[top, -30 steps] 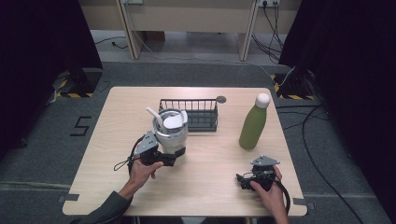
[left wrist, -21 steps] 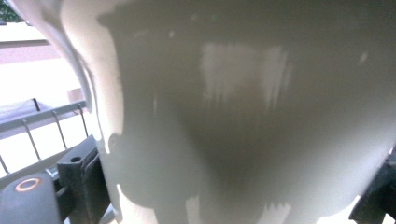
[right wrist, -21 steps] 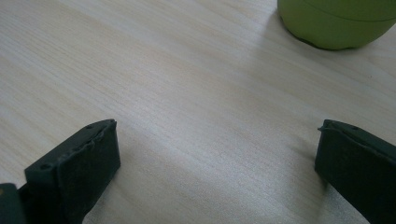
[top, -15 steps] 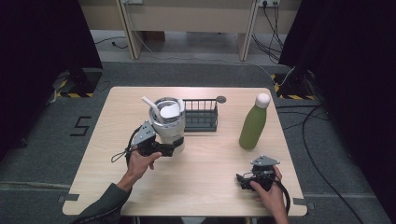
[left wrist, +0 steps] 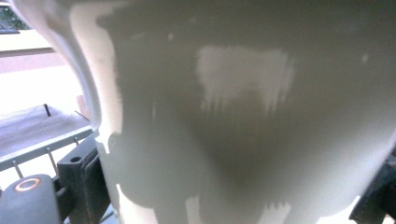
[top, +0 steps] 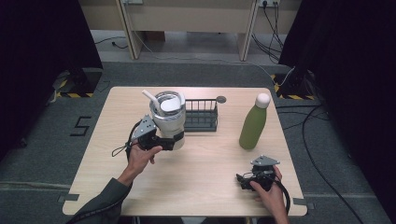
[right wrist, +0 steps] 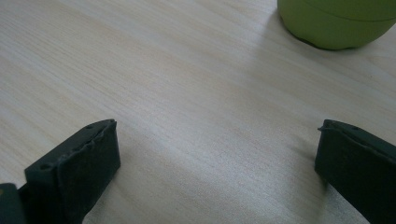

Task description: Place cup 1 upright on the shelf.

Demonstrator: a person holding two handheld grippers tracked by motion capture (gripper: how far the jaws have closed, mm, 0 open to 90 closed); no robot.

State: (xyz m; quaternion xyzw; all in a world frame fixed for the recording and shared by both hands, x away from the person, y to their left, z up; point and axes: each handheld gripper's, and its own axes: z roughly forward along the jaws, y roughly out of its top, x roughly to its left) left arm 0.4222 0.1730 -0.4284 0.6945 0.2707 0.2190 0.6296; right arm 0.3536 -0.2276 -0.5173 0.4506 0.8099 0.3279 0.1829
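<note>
The left claw [top: 173, 141] grips the white cup [top: 169, 117] tight and has moved it left along the wire rack [top: 201, 115]; the right claw [top: 243, 180] rests wide open.

The left gripper [top: 173, 140] was black, with a grey three-cornered plate on top that carried small dark screw holes, and a thin black cable looped out from its rear. The right gripper [top: 241, 179] looked the same, its cable curving beside the wrist. Its jaws were matte black blocks with ridged inner edges. A dark grey-green sleeve [top: 100, 205] covered the left forearm.
</note>
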